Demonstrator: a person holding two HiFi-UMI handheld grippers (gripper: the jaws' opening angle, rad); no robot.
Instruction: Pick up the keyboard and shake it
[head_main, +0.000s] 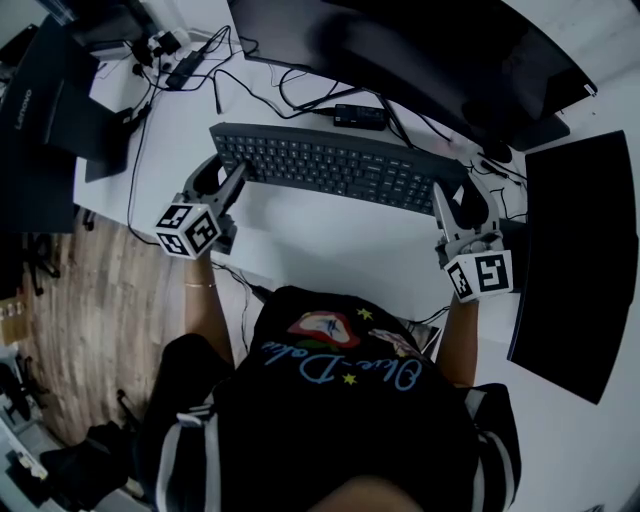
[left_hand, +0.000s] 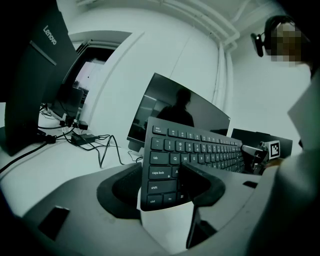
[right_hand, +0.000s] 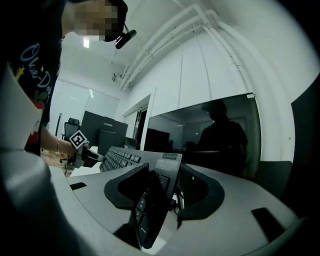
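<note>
A black keyboard (head_main: 330, 165) stretches across the white desk (head_main: 330, 250) in front of the monitor. My left gripper (head_main: 228, 182) is shut on its left end. In the left gripper view, one jaw lies over the keys near caps lock and the other sits behind the keyboard (left_hand: 200, 147), with the left gripper (left_hand: 162, 176) pinching that end. My right gripper (head_main: 450, 203) is shut on the right end. In the right gripper view, the keyboard (right_hand: 120, 157) runs edge-on between the jaws of the right gripper (right_hand: 165, 187). Whether it clears the desk I cannot tell.
A wide curved monitor (head_main: 420, 50) stands just behind the keyboard. A small black box (head_main: 360, 117) and loose cables (head_main: 200, 62) lie at the back. A black laptop (head_main: 45, 110) sits far left, a dark panel (head_main: 570, 260) at the right. The desk's front edge is by my body.
</note>
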